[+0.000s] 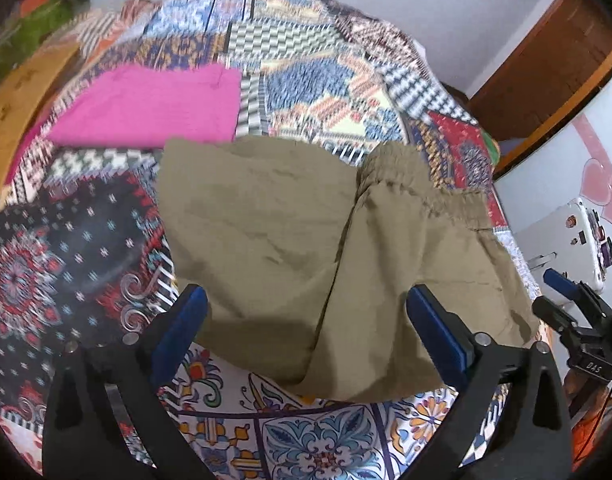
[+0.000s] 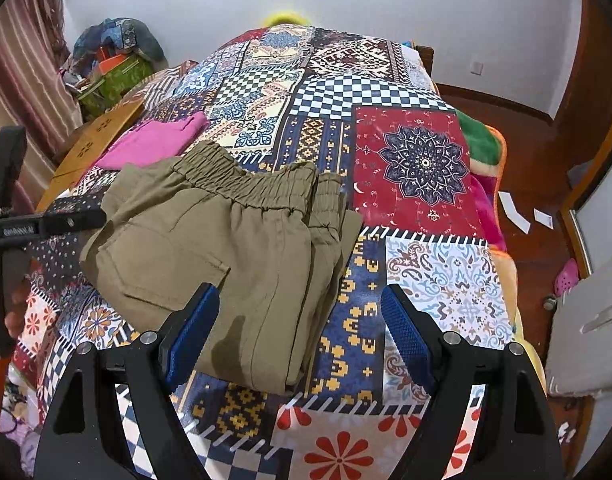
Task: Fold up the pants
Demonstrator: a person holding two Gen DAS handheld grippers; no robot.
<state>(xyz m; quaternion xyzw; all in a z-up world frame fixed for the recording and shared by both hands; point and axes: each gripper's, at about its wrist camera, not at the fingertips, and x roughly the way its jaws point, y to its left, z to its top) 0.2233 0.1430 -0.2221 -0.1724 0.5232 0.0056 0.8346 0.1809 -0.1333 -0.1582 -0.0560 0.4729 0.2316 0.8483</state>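
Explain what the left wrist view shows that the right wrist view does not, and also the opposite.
Only the left wrist view shows the open left gripper above the khaki cloth pants, the right gripper at the right edge, and a white appliance with magnets.

Only the right wrist view shows the open right gripper, the pants' gathered elastic waistband seen clearly, the striped curtain, white paper scraps on the floor and a pink shoe.

Both show the folded pants, the folded pink cloth and the patchwork bedspread.
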